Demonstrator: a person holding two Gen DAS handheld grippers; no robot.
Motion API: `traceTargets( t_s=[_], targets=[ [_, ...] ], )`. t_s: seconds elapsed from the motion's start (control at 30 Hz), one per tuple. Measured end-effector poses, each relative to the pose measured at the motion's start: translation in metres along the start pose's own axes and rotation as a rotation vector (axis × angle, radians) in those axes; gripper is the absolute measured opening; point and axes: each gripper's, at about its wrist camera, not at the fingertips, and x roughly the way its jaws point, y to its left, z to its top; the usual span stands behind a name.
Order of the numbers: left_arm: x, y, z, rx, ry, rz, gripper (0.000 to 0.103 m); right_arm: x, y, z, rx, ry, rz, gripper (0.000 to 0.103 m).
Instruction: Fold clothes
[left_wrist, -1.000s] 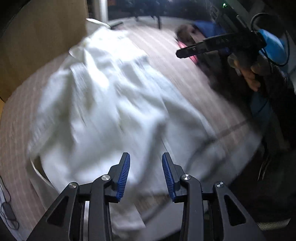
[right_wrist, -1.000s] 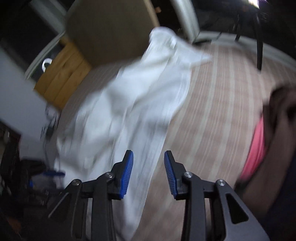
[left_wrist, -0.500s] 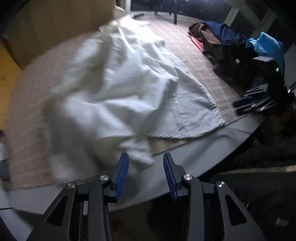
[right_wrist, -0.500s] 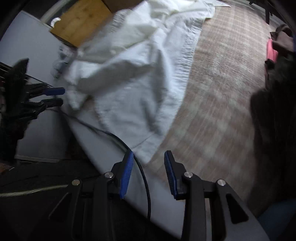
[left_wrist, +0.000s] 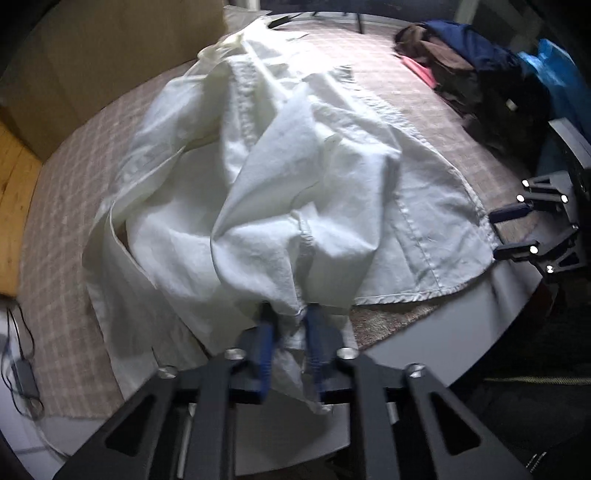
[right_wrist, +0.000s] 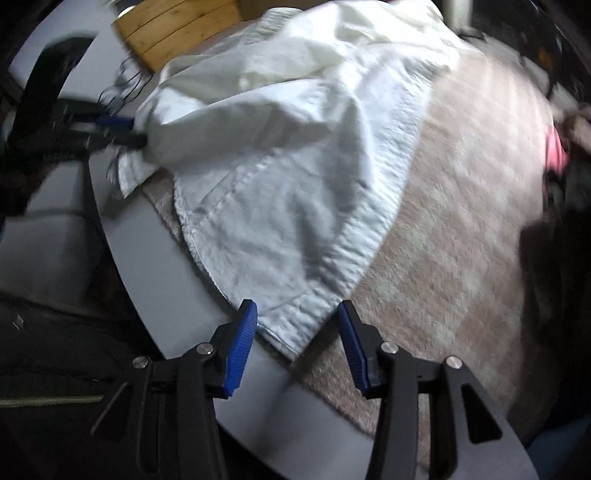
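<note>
My left gripper (left_wrist: 288, 332) has its jaws clamped on a bunched fold of the white shirt (left_wrist: 280, 177), crumpled on the checked desk cloth (left_wrist: 62, 206), while my right gripper (right_wrist: 297, 332), jaws apart, straddles its hem corner to spread it.

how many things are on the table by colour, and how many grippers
white: 1, the white shirt
dark: 1, the pile of dark clothes
pink: 1, the pink item under that pile
grippers: 2, left gripper and right gripper
total: 5
</note>
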Motion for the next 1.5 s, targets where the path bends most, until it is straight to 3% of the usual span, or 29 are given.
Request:
traceTargets(
  t_s=[0.03, 0.1, 0.13, 0.3, 0.37, 0.43, 0.5, 0.57, 0.63, 0.7, 0.77, 0.8, 0.87, 0.97, 1.0, 1.03, 1.07, 1.1, 1.23, 1.27, 1.3, 1.37, 1.5],
  targets=[
    [-0.003, -0.001, -0.001, 0.01, 0.002, 0.0, 0.008, 0.002, 0.004, 0.001, -0.022, -0.006, -0.006, 0.032],
    [-0.009, -0.003, -0.004, 0.03, 0.007, 0.001, 0.006, 0.003, 0.003, 0.003, -0.022, -0.01, 0.013, 0.007],
    [-0.012, -0.004, -0.005, 0.041, 0.009, 0.001, 0.005, 0.001, -0.001, 0.004, 0.005, -0.012, 0.051, 0.006],
    [-0.028, -0.01, -0.012, 0.091, 0.021, 0.003, 0.003, -0.033, -0.026, 0.006, 0.145, -0.055, 0.253, 0.006],
    [-0.034, -0.012, -0.014, 0.112, 0.026, 0.003, 0.004, -0.038, -0.032, 0.005, 0.146, -0.043, 0.222, 0.006],
    [-0.023, -0.015, -0.021, 0.146, 0.085, 0.03, 0.004, -0.028, -0.027, 0.004, 0.078, 0.036, 0.107, 0.011],
    [-0.006, -0.018, -0.029, 0.178, 0.149, 0.062, 0.004, -0.018, -0.026, 0.003, 0.049, 0.125, 0.047, 0.028],
    [-0.009, -0.016, -0.032, 0.166, 0.145, 0.067, 0.004, -0.022, -0.026, 0.002, 0.058, 0.136, 0.119, 0.03],
    [-0.021, -0.013, -0.031, 0.141, 0.113, 0.076, 0.005, -0.037, -0.03, 0.007, 0.068, 0.081, 0.162, 0.033],
    [-0.036, -0.014, -0.023, 0.1, 0.049, 0.072, 0.01, -0.052, -0.043, 0.018, 0.092, -0.008, 0.164, 0.036],
    [-0.038, -0.014, -0.016, 0.083, 0.024, 0.069, 0.032, -0.055, -0.064, 0.032, 0.123, -0.078, 0.103, 0.036],
    [-0.034, -0.014, -0.014, 0.082, 0.025, 0.067, 0.049, -0.05, -0.075, 0.043, 0.141, -0.097, 0.066, 0.036],
    [-0.028, -0.014, -0.009, 0.081, 0.025, 0.065, 0.052, -0.033, -0.099, 0.071, 0.182, -0.131, -0.001, 0.036],
    [-0.018, -0.014, -0.001, 0.079, 0.027, 0.061, 0.052, 0.007, -0.125, 0.108, 0.213, -0.122, -0.024, 0.036],
    [-0.015, -0.014, 0.002, 0.079, 0.027, 0.06, 0.042, 0.021, -0.13, 0.119, 0.222, -0.113, -0.03, 0.036],
    [-0.012, -0.014, 0.004, 0.078, 0.028, 0.058, 0.018, 0.031, -0.134, 0.129, 0.23, -0.109, -0.03, 0.036],
    [-0.009, -0.014, 0.007, 0.077, 0.028, 0.057, 0.008, 0.04, -0.138, 0.138, 0.239, -0.111, -0.028, 0.037],
    [-0.005, -0.014, 0.009, 0.077, 0.028, 0.056, 0.005, 0.046, -0.141, 0.147, 0.243, -0.116, -0.031, 0.036],
    [0.007, -0.015, 0.02, 0.074, 0.03, 0.051, 0.004, 0.056, -0.143, 0.169, 0.211, -0.15, -0.016, 0.036],
    [0.01, -0.015, 0.022, 0.073, 0.03, 0.049, 0.004, 0.058, -0.142, 0.172, 0.192, -0.154, -0.005, 0.033],
    [0.01, -0.014, 0.022, 0.071, 0.03, 0.047, 0.004, 0.059, -0.14, 0.174, 0.167, -0.155, -0.006, 0.018],
    [0.007, -0.014, 0.022, 0.066, 0.032, 0.044, 0.004, 0.06, -0.135, 0.174, 0.132, -0.139, -0.014, 0.006],
    [0.007, -0.014, 0.023, 0.065, 0.026, 0.042, 0.004, 0.04, -0.154, 0.167, 0.189, -0.164, -0.044, 0.005]
  ],
)
